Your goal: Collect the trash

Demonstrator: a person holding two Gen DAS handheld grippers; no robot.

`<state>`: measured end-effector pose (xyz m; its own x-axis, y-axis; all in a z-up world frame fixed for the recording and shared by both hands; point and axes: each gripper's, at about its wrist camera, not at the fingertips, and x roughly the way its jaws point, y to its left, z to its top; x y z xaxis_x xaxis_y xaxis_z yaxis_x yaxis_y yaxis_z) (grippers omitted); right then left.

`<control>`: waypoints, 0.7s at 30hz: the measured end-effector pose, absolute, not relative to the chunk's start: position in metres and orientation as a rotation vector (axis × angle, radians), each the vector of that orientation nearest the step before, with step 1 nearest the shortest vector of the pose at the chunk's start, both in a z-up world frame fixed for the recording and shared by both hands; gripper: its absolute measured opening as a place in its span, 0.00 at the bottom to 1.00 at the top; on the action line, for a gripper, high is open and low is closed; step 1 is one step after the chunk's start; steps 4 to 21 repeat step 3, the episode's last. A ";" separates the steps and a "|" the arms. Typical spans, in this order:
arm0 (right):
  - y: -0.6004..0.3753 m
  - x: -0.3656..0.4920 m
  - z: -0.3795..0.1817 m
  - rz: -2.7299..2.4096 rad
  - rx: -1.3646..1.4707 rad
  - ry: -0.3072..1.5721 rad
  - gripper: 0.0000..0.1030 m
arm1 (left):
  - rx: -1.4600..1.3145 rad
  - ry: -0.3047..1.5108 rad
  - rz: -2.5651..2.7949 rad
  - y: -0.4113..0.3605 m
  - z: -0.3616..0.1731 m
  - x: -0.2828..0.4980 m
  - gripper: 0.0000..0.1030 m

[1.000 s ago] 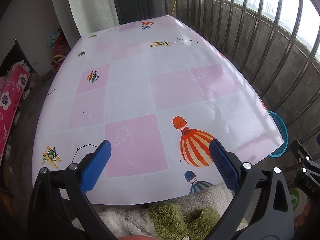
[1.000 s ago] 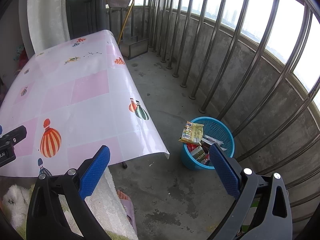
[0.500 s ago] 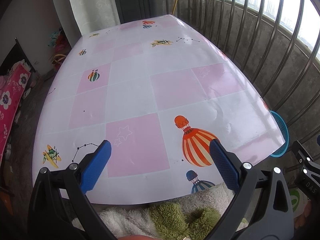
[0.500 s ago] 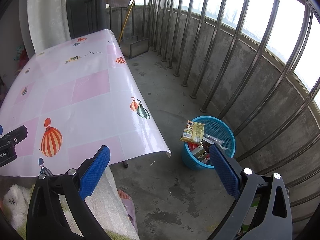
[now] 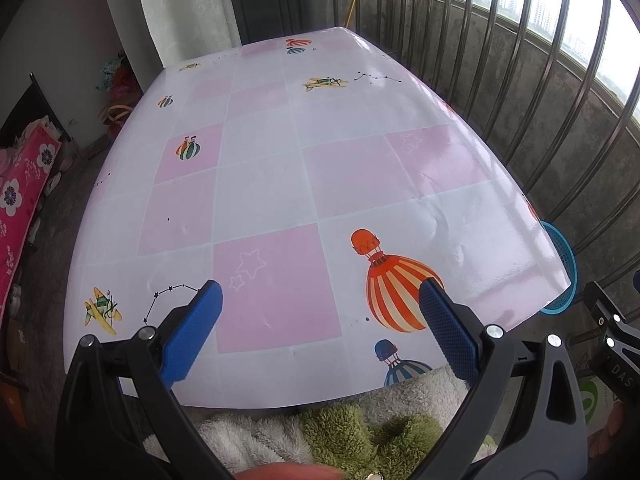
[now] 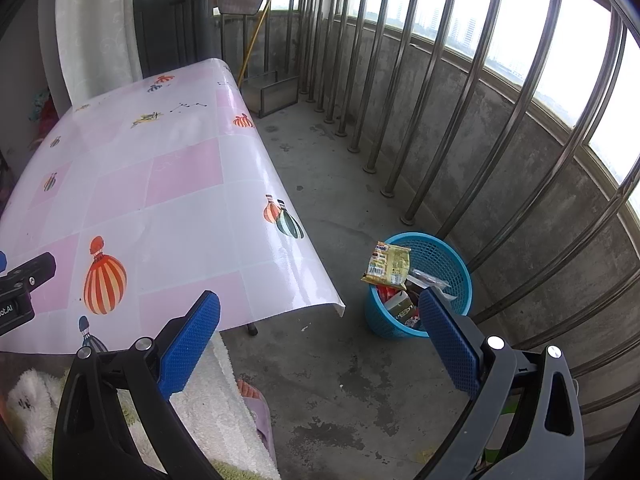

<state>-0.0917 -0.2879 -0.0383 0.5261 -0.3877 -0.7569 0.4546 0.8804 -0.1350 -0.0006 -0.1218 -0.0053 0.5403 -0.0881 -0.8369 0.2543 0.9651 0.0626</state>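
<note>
Blue basket (image 6: 440, 264) on floor, yellow packet (image 6: 390, 264) over rim, wrappers inside

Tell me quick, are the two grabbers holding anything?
Left gripper: open, holding nothing.
Right gripper: open, holding nothing.

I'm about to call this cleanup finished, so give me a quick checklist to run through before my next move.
1. Left gripper empty, jaws apart: ok.
2. Right gripper empty, jaws apart: ok.
3. Table free of trash: ok, only the printed cloth shows.
4. Blue basket upright on the floor beside the table corner: ok.
5. Trash fully inside the basket: not ok, the yellow packet sticks up over the rim and may tip out.
6. Floor under the table free of trash: cannot tell, the cloth hides it.
</note>
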 end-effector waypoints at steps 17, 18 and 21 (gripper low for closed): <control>-0.287 -0.091 -0.039 -0.503 0.083 0.883 0.94 | 0.183 0.984 -0.200 -0.122 -0.006 -0.001 0.91; -0.287 -0.091 -0.039 -0.503 0.083 0.883 0.94 | 0.183 0.984 -0.200 -0.122 -0.006 -0.001 0.91; -0.287 -0.091 -0.039 -0.503 0.083 0.883 0.94 | 0.183 0.984 -0.200 -0.122 -0.006 -0.001 0.91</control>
